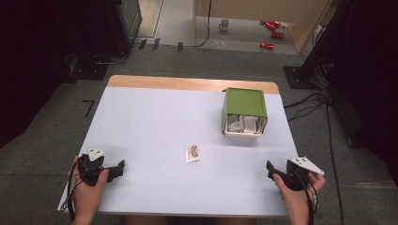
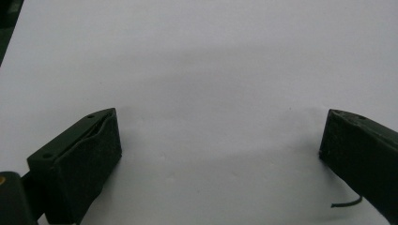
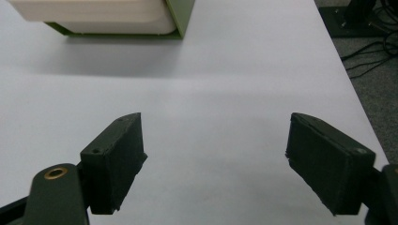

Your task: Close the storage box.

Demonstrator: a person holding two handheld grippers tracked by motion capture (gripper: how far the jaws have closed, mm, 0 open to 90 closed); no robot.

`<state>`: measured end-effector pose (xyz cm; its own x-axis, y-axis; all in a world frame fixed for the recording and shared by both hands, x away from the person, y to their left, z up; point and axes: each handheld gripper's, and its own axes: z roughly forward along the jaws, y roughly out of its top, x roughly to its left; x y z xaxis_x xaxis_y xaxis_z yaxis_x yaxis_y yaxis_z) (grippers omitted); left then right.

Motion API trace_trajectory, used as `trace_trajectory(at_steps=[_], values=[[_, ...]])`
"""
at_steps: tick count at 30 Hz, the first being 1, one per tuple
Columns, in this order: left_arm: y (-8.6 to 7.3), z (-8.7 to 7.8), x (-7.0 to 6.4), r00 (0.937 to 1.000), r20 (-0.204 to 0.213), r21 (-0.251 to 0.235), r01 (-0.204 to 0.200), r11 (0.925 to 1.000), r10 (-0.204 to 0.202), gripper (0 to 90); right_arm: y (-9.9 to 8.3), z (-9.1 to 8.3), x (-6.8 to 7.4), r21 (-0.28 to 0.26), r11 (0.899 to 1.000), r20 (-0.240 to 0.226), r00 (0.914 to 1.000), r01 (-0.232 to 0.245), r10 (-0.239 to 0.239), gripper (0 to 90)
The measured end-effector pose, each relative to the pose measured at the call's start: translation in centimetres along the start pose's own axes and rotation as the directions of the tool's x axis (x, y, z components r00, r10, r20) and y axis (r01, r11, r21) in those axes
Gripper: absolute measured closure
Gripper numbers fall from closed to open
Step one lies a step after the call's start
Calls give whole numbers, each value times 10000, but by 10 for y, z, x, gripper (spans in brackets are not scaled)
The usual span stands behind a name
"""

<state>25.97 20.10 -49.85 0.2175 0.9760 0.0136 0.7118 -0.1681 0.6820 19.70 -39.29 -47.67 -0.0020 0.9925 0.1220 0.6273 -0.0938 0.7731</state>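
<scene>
A small packet (image 1: 193, 153) with brownish contents lies flat near the middle of the pale table (image 1: 155, 122). A green box (image 1: 244, 111) with a white inner tray holding several pale packets stands at the back right; its front bottom edge (image 3: 117, 21) appears in the right gripper view. My left gripper (image 1: 118, 168) rests at the table's front left, held by a hand, jaws wide apart with nothing between them (image 2: 220, 136). My right gripper (image 1: 271, 169) sits at the front right, also open and empty (image 3: 213, 140).
The table's right edge (image 3: 349, 79) runs close to the right gripper, with carpet and cables (image 1: 309, 101) beyond. On the floor behind the table are a mug (image 1: 224, 25) and red cans (image 1: 271, 29). Dark equipment stands at both sides.
</scene>
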Motion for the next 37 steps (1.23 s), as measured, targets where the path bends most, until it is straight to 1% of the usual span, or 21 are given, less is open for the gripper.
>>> trace_trajectory(at_steps=[6,12,14,16,18,20,21,23,24,37], values=[[0,0,0,10000,-2,-3,-1,10000,1,0,-12,-6,-9,248,9996,8,9999,136,-136,188],[0,0,0,10000,-2,-2,-3,10000,3,0,-26,-12,-19,527,9983,300,9992,263,-279,186],[0,0,0,10000,-5,-4,0,10000,0,0,-30,-13,-22,597,9979,403,9989,233,-258,186],[0,0,0,10000,-5,-6,-2,10000,2,0,-35,-12,-23,689,9972,493,9982,306,-340,184],[0,0,0,10000,-7,-6,-5,10000,5,0,-40,-12,-22,451,9977,479,9974,512,-534,160],[0,0,0,10000,-7,-9,-5,10000,5,0,-42,-10,-18,353,9973,598,9960,648,-669,114],[0,0,0,10000,-6,-9,-4,10000,4,0,-45,-8,-16,163,9965,752,9937,822,-832,106],[0,0,0,10000,-11,-8,-8,10000,8,0,-51,-8,-16,-241,9971,725,9949,726,-707,108],[0,0,0,10000,-11,-8,-6,10000,6,0,-53,-9,-16,-404,9961,765,9943,781,-748,110],[0,0,0,10000,-3,-6,23,10000,-23,0,-54,-8,-15,-444,9957,803,9937,814,-776,108]])
